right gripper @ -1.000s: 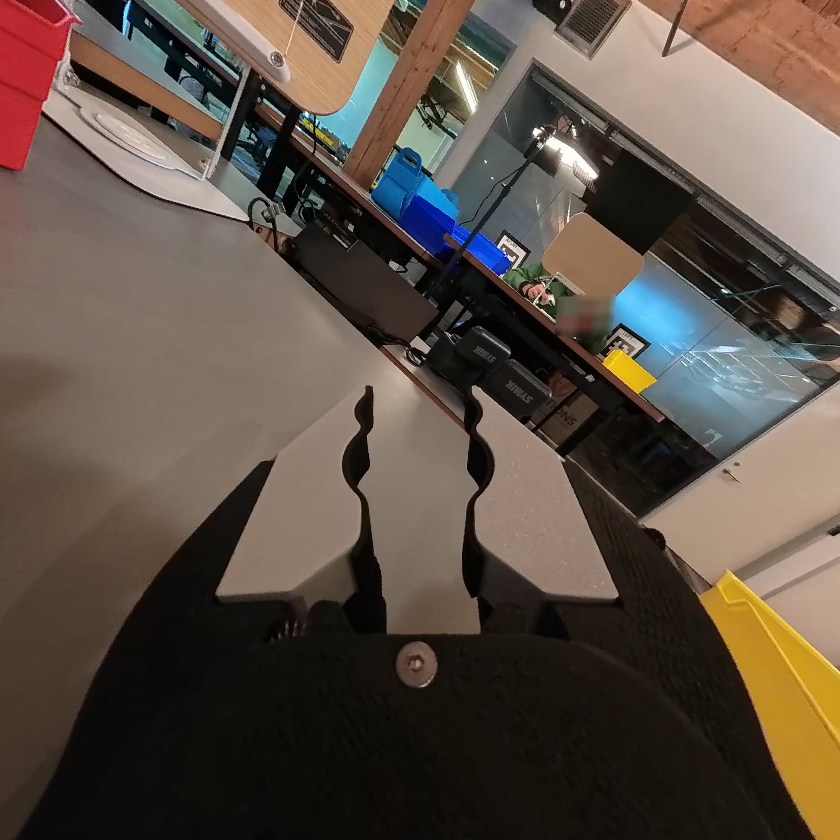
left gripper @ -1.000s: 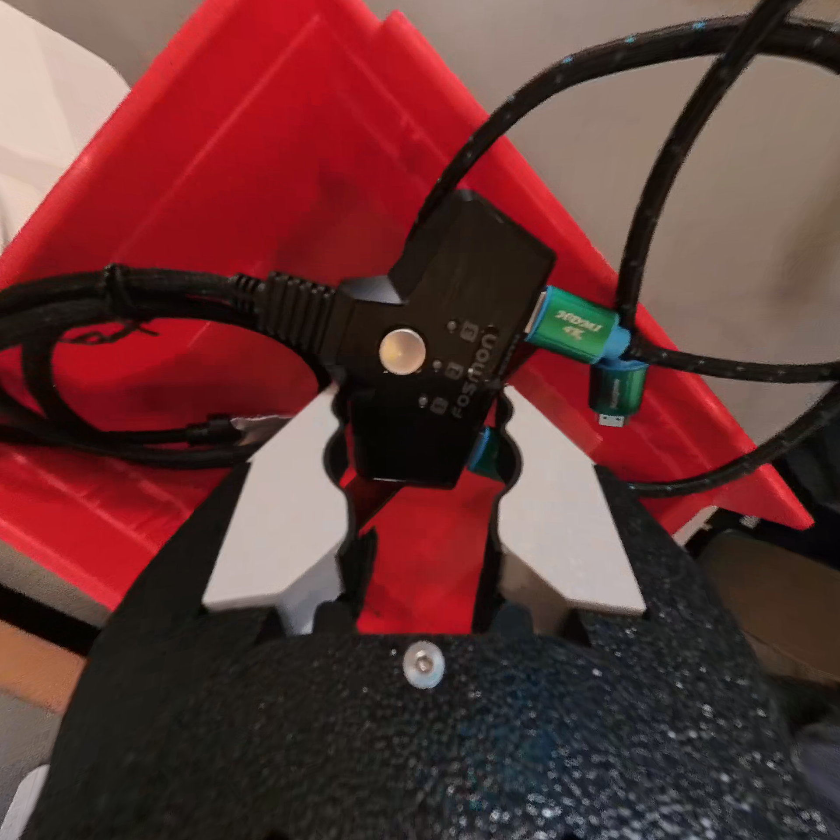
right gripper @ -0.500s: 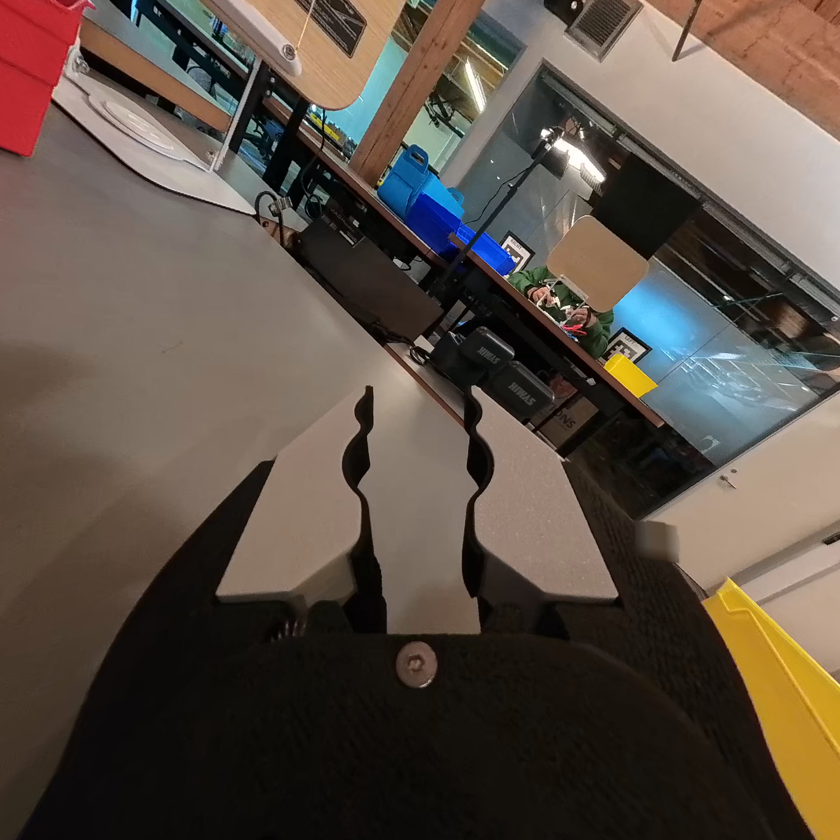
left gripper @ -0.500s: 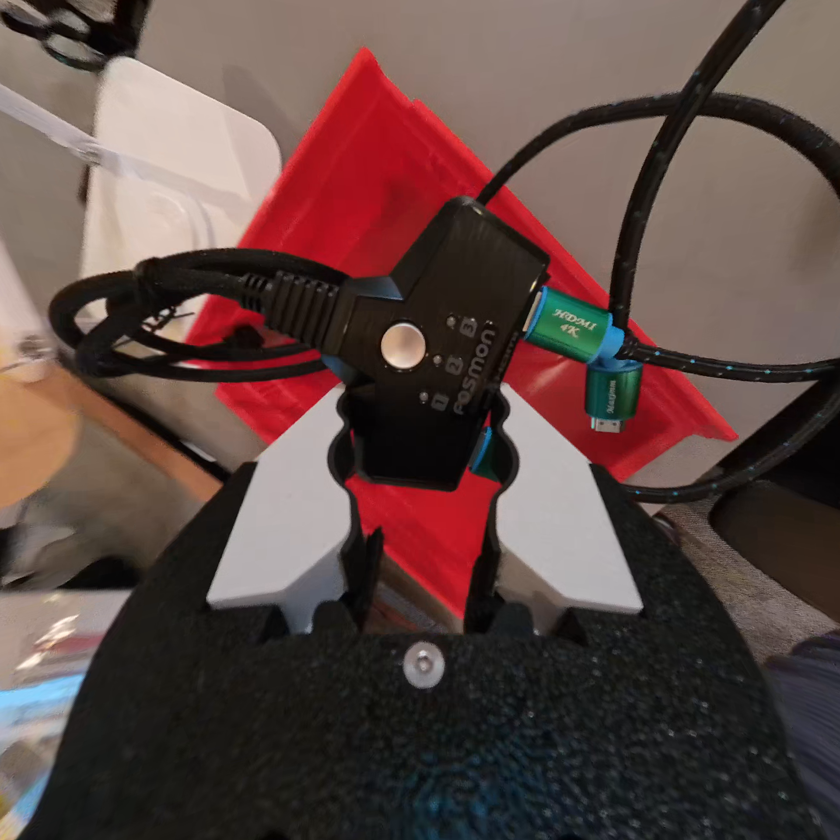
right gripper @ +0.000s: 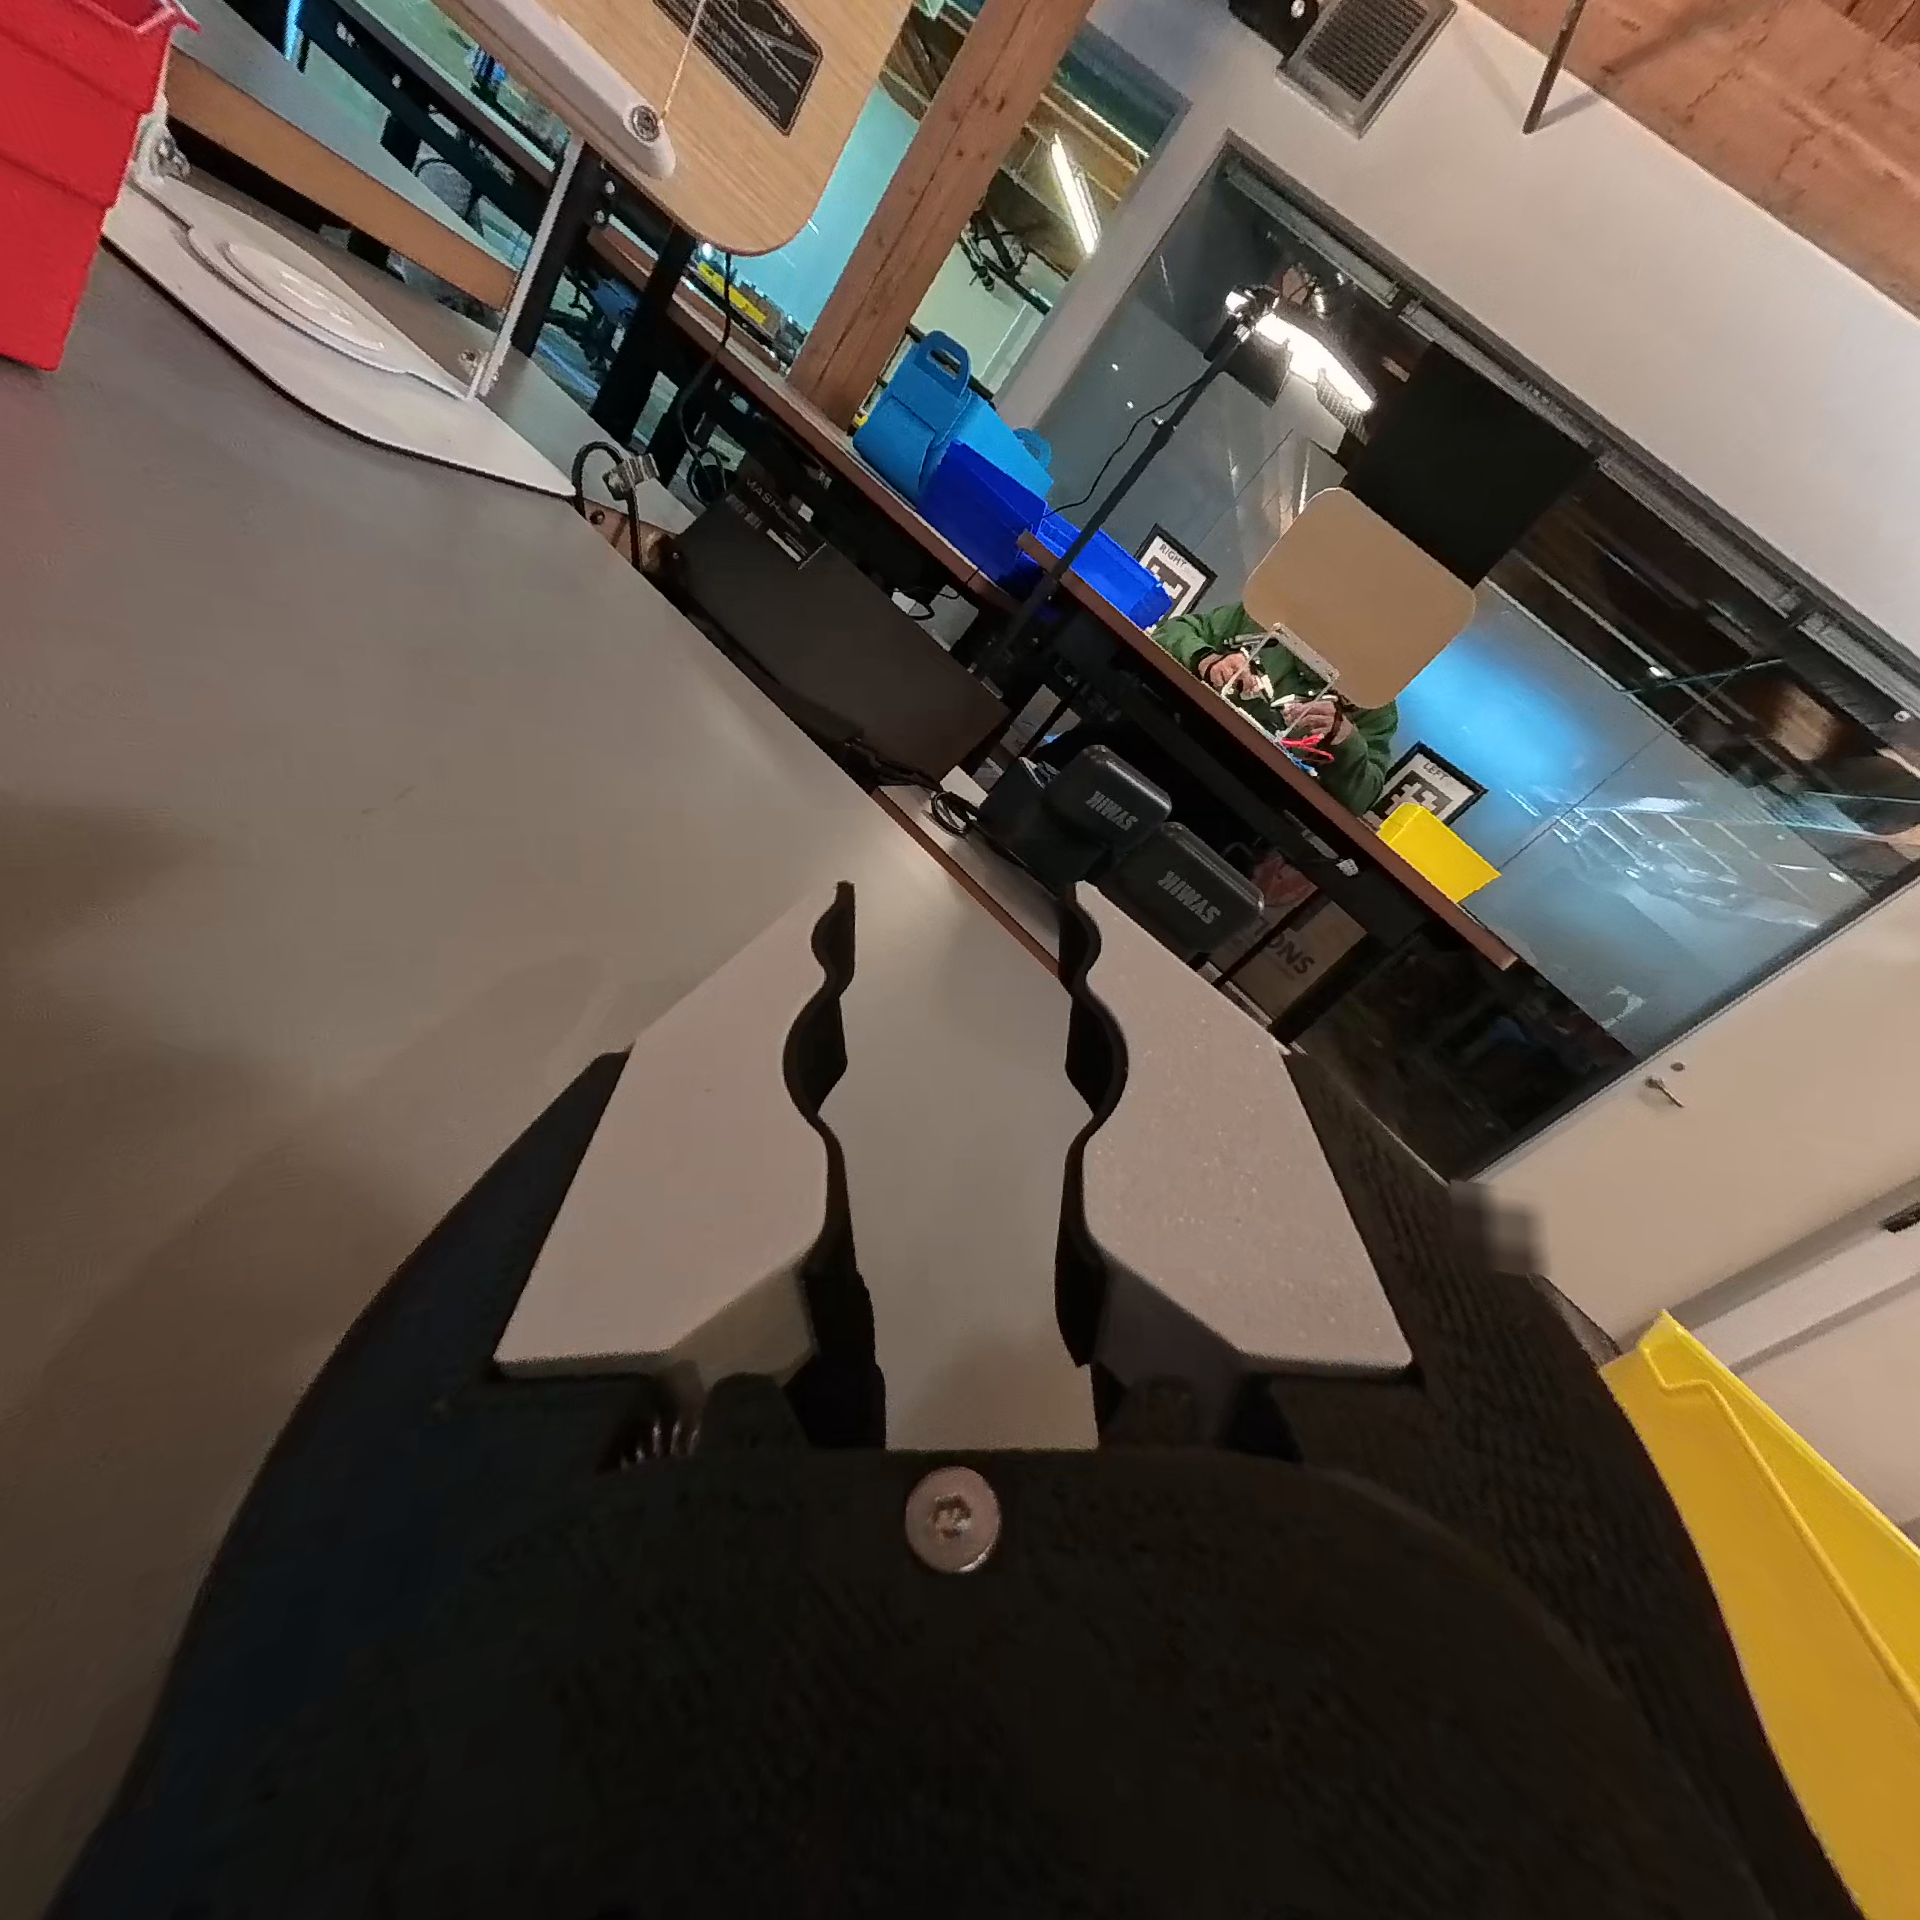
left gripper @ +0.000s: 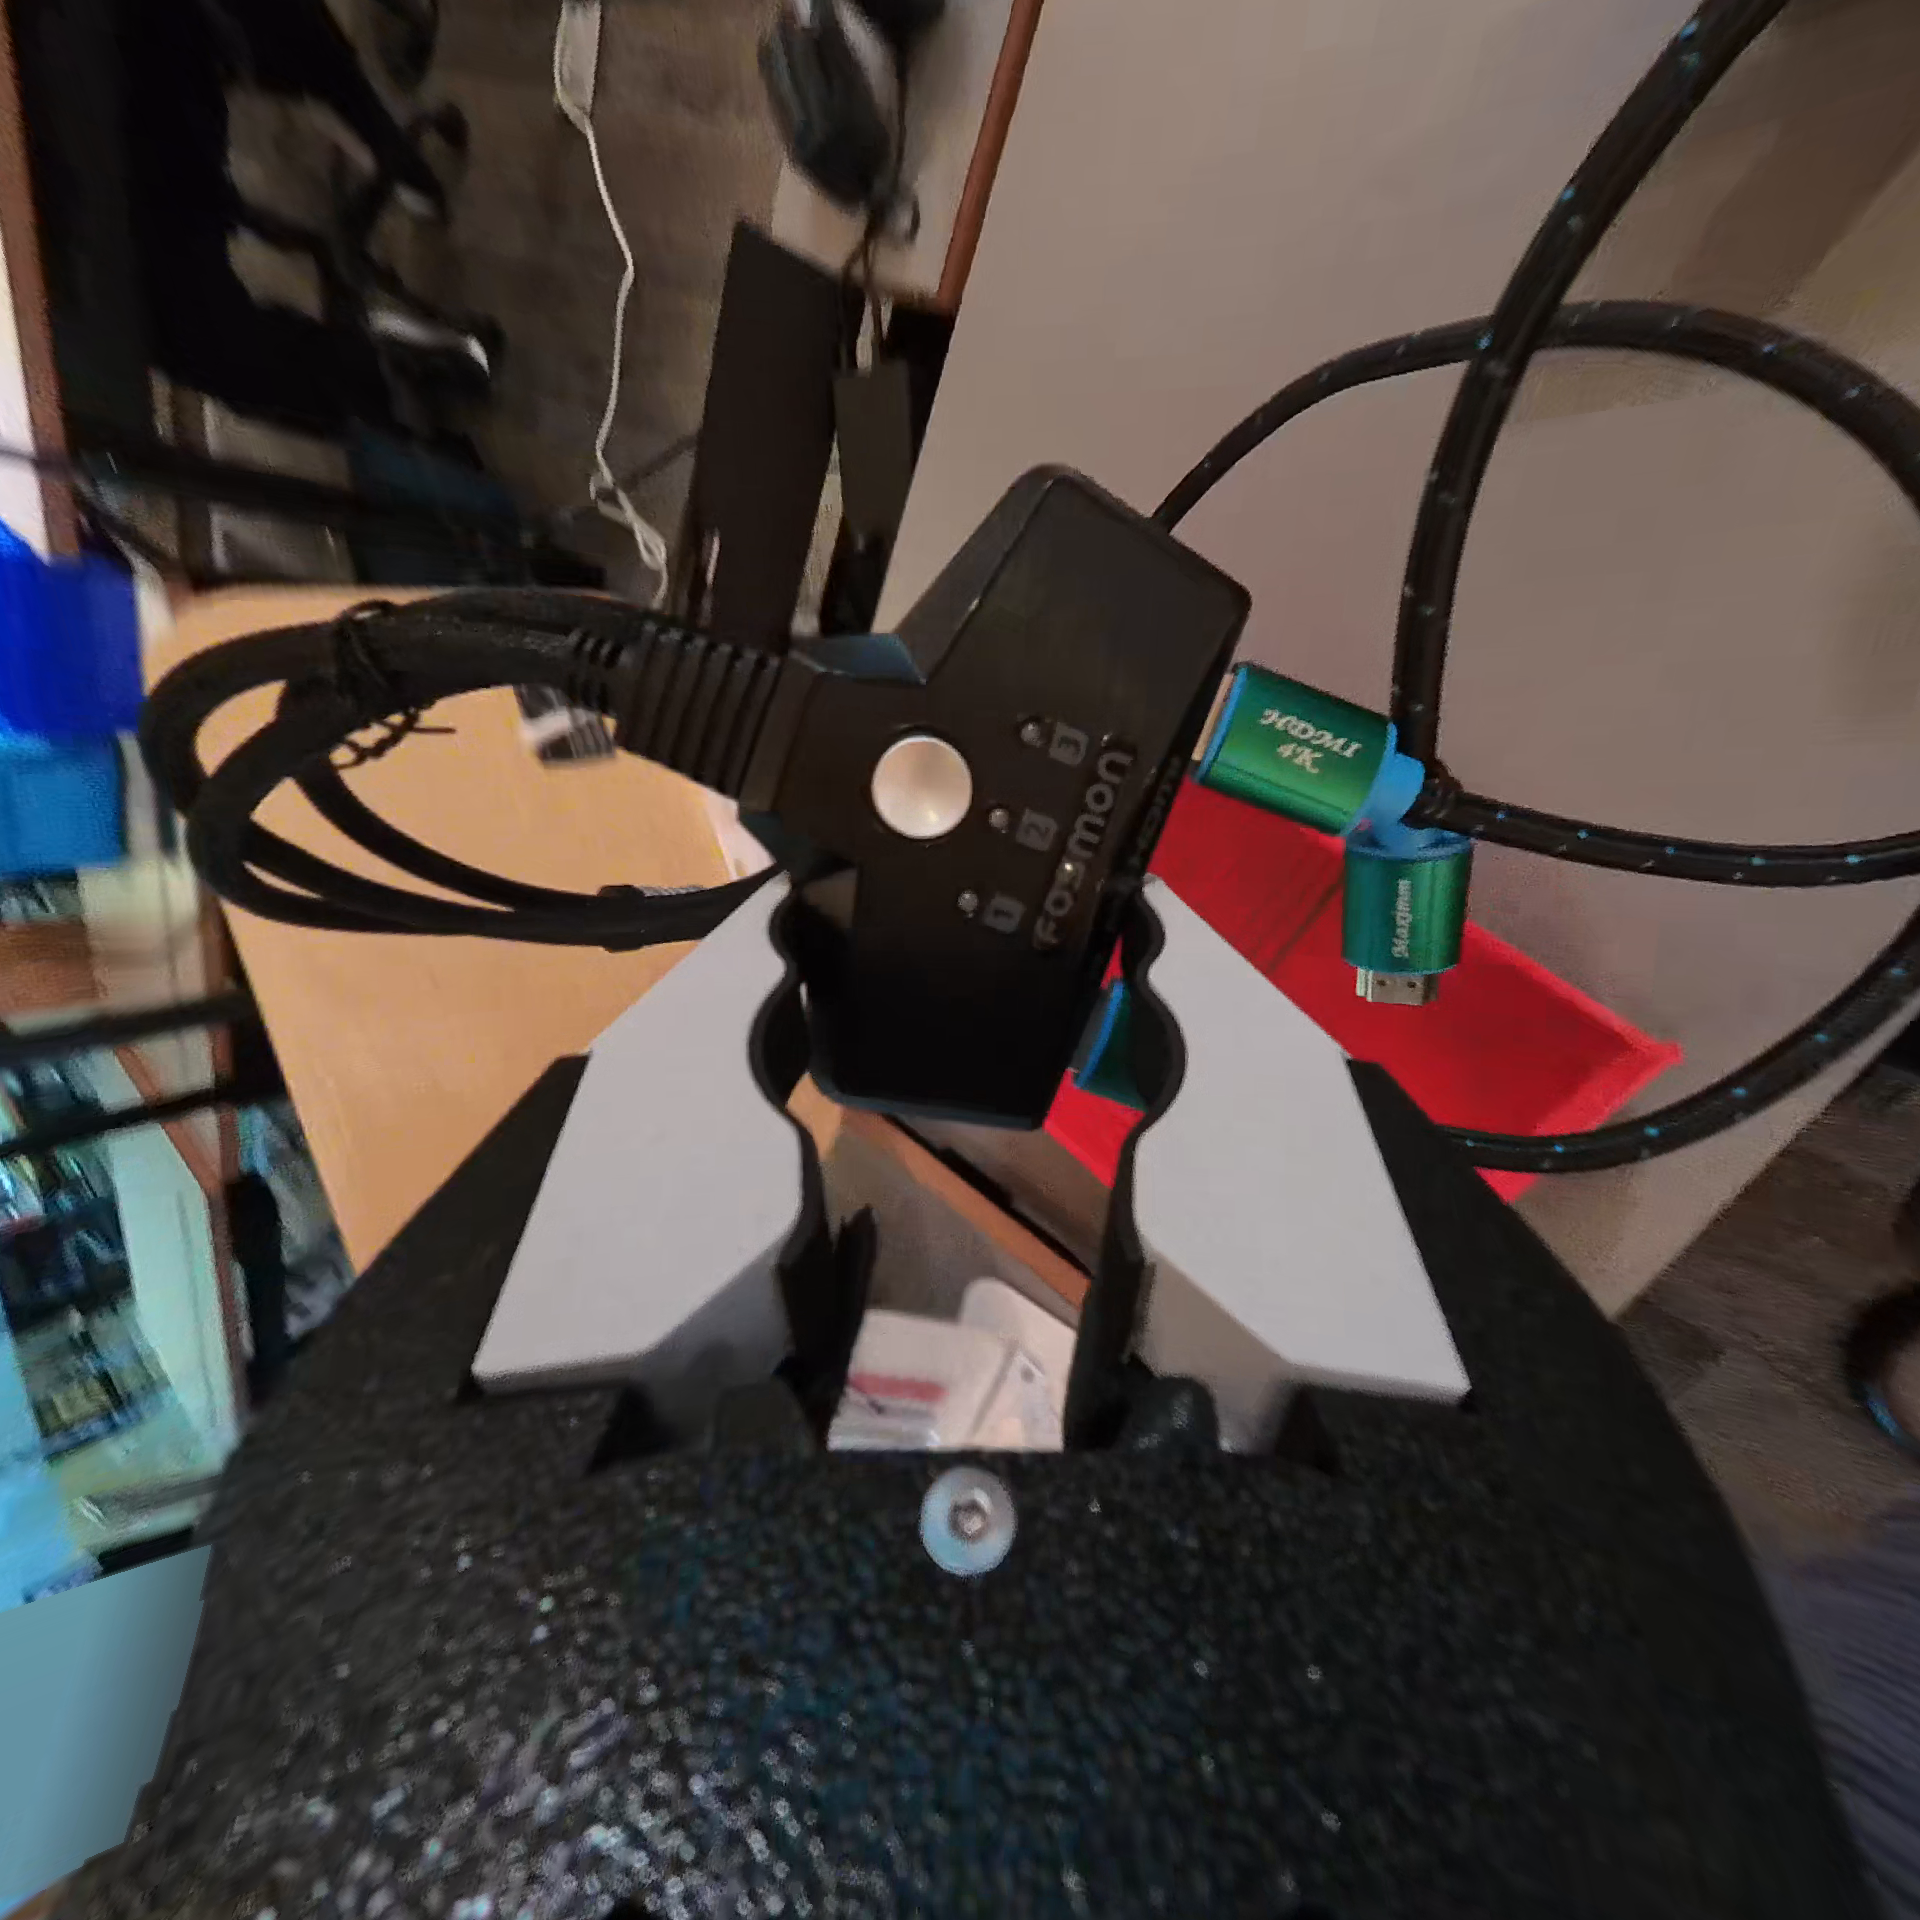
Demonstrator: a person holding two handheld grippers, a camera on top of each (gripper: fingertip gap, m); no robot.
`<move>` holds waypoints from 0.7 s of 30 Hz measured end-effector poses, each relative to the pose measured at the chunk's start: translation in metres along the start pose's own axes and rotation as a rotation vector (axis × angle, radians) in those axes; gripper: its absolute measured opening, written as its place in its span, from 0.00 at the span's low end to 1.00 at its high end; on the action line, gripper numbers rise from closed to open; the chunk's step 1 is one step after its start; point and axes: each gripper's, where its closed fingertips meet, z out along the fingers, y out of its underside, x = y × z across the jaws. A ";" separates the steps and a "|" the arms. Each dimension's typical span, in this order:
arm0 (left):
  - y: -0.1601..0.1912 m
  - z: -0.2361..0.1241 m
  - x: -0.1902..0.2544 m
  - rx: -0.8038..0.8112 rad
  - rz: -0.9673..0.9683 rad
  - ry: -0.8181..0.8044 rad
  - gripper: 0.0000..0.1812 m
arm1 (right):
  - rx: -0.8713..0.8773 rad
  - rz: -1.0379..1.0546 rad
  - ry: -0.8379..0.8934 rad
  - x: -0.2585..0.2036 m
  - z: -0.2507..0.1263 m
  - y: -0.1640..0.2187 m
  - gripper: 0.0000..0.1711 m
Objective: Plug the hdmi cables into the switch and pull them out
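My left gripper [left gripper: 961, 940] is shut on the black HDMI switch [left gripper: 1023, 790] and holds it up in the air. A green HDMI plug [left gripper: 1294, 748] sits in the switch's right side. A second green plug [left gripper: 1403, 920] hangs loose just below it on a black braided cable [left gripper: 1662, 852]. A third green-blue plug [left gripper: 1107, 1039] shows partly between the switch and my right finger. The switch's own thick black cable [left gripper: 416, 665] loops off to the left. My right gripper [right gripper: 956, 904] is open and empty, low over the grey table [right gripper: 312, 727].
A red bin [left gripper: 1351, 997] lies on the grey table behind the switch and also shows at the top left of the right wrist view [right gripper: 62, 156]. A yellow bin [right gripper: 1787, 1558] stands at the right. A white mat [right gripper: 312, 332] lies beyond. A person sits at a far table. One gripper's finger ends stand about 40 centimeters off the other's.
My left gripper has lifted and swung left with the switch, so the red bin has slid down and right and the room beyond the table edge shows. The right gripper has barely moved.
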 end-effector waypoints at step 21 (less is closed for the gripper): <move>-0.159 0.255 0.179 0.272 0.062 0.334 0.32 | -0.113 0.148 0.201 0.052 -0.007 0.029 0.18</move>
